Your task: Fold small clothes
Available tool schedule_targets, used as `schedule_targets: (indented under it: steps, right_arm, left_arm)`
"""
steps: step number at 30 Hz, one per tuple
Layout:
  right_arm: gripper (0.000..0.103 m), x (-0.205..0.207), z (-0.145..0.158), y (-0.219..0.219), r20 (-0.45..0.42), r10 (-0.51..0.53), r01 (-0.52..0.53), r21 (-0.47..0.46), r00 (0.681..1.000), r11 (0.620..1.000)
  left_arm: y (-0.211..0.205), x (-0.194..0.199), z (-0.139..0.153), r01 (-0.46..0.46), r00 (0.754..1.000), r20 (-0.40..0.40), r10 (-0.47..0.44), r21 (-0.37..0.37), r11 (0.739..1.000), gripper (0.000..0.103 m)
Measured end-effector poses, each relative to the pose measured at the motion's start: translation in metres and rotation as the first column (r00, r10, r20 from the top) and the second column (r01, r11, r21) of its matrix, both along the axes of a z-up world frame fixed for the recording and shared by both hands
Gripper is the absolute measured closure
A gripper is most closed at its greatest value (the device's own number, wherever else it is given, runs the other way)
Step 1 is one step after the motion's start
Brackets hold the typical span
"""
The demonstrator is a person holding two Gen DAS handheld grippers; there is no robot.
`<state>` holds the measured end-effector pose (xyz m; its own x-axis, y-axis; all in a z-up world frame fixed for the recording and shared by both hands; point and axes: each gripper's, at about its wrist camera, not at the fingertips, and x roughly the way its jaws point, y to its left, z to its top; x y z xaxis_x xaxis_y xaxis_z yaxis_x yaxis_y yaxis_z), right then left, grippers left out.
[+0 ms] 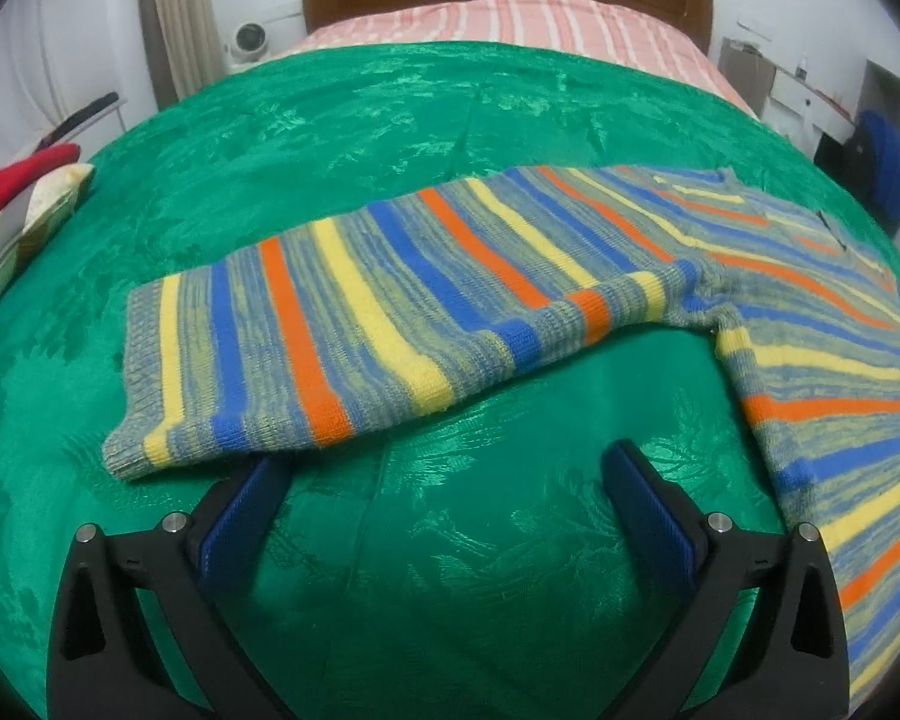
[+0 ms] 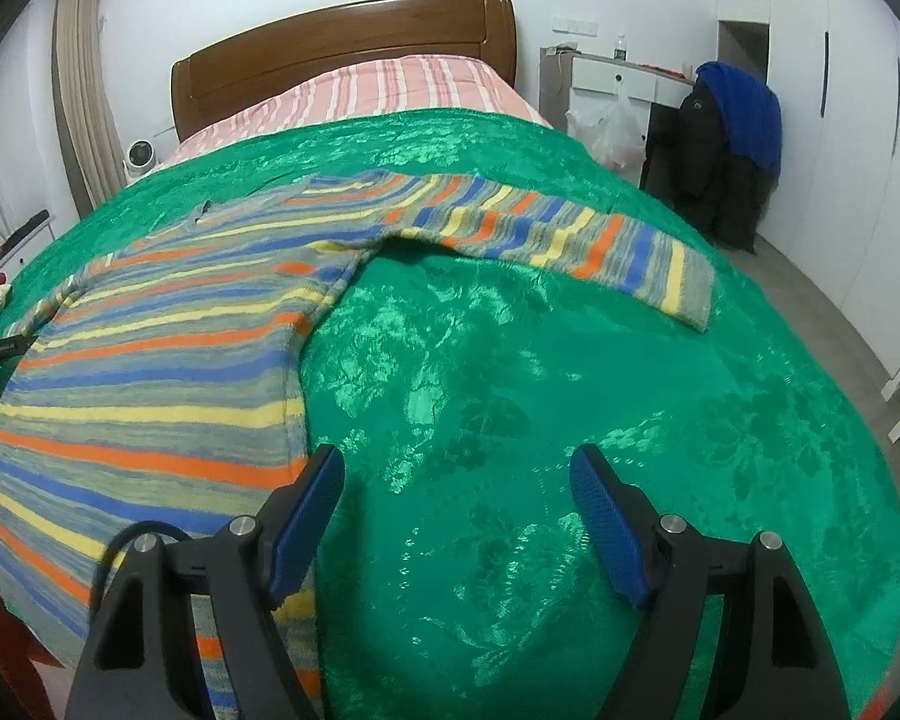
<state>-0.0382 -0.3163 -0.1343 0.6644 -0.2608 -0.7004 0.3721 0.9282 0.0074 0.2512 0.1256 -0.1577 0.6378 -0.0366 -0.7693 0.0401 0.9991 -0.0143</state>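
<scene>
A striped knit sweater in blue, orange and yellow point(image 1: 390, 312) lies flat on the bed's shiny green cover point(image 1: 450, 570), sleeves spread. The left claw point(image 1: 444, 474) gapes empty just before the left sleeve's cuff. The right claw point(image 2: 456, 474) stands open and empty beside the sweater's right side edge.

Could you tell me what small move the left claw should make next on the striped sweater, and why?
Probably ease the left claw forward and close on the sleeve near its cuff. Its jaws stand wide open and empty, one fingertip already tucked at the sleeve's near edge, and the sweater lies flat and unfolded on the green bedspread.
</scene>
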Motion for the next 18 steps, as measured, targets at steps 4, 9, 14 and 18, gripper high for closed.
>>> schedule_targets:
  steps: [4,9,14,18]
  right_arm:
    - [0.026,-0.001,0.004,0.006,-0.024,-0.012,0.012,-0.016,1.000,1.000]
    - [0.026,0.007,-0.004,0.017,-0.094,-0.015,0.013,-0.026,0.995,1.000]
    - [0.026,0.011,-0.008,0.026,-0.130,-0.020,0.013,-0.055,0.991,0.998]
    - [0.026,0.010,-0.009,0.021,-0.130,-0.045,0.040,-0.041,0.990,0.998]
  left_arm:
    - [0.000,0.000,0.000,0.000,1.000,0.000,0.000,0.000,1.000,0.000]
    - [0.000,0.000,0.000,0.000,1.000,0.000,0.000,0.001,1.000,0.000]
    - [0.000,0.000,0.000,0.000,1.000,-0.001,0.000,0.001,1.000,0.000]
    - [0.000,0.000,0.000,0.000,1.000,-0.001,0.000,0.001,1.000,0.000]
